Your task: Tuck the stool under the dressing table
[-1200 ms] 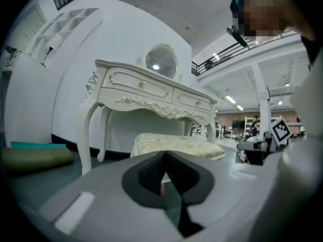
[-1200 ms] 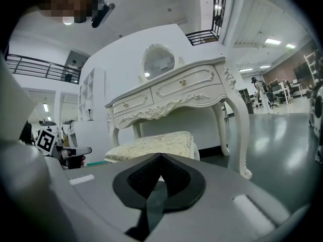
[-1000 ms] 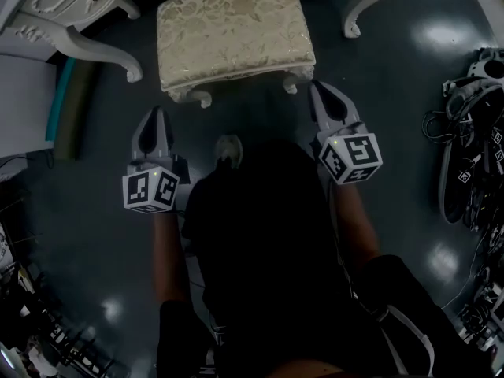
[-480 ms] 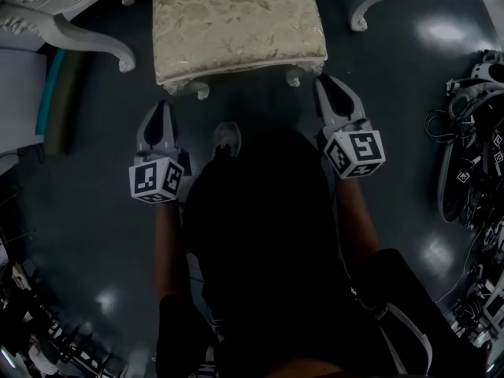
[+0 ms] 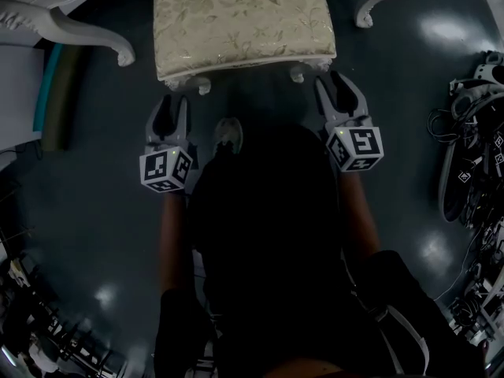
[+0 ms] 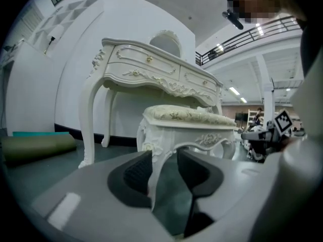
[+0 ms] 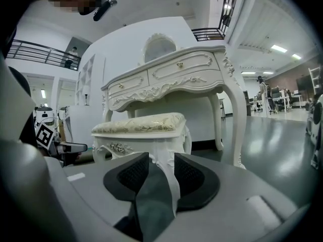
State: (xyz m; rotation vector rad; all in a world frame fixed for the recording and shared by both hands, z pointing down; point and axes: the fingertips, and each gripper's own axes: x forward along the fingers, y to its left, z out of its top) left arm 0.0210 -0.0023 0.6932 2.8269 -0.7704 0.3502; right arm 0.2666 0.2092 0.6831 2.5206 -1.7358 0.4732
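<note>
In the head view the stool (image 5: 240, 22) is standing on the dark floor (image 5: 102, 211) with its far end reaching in between the two front legs of the dressing table (image 5: 47, 18) and its near end sticking out. The left gripper (image 5: 172, 105) and the right gripper (image 5: 339, 89) are hanging low, just short of its two near corners. In the left gripper view the jaws are standing apart, having just been opening, and are gripping nothing. The stool's near left leg (image 6: 157, 168) is showing through their gap, close to one pad but seemingly unpressed. In the right gripper view the jaws are likewise released, having just been opening, with the near right leg (image 7: 169, 178) lining up in the gap untouched. By my reading the person is setting up the grasp. Next, each claw needs easing forward around its leg, closing, then pushing the stool straight in between the table's legs.
</note>
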